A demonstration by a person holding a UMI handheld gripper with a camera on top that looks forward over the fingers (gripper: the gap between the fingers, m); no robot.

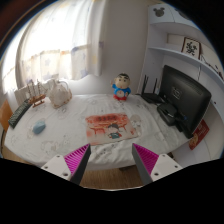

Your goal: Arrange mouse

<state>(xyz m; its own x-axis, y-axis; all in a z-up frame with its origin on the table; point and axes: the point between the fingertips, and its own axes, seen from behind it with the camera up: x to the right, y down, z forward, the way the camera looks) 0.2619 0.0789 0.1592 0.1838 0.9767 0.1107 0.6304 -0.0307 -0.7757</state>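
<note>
A white-clothed table (150, 135) lies ahead of my gripper (112, 166). An orange-red printed mouse mat (108, 124) sits at its middle, just beyond my fingers. Left of the mat, apart from it, a small bluish rounded thing that looks like the mouse (40, 127) rests on the cloth. The gripper is open, its magenta pads (78, 158) spread wide over the table's near edge with nothing between them. A small pale item lies on the mat's near part; what it is I cannot tell.
A black monitor (186, 98) stands at the right, a black router with antennas (150, 93) beside it. A cartoon figurine (121, 87) stands at the back centre. A clear plastic bag (60, 95) and a rack are back left, a dark keyboard (18, 113) far left.
</note>
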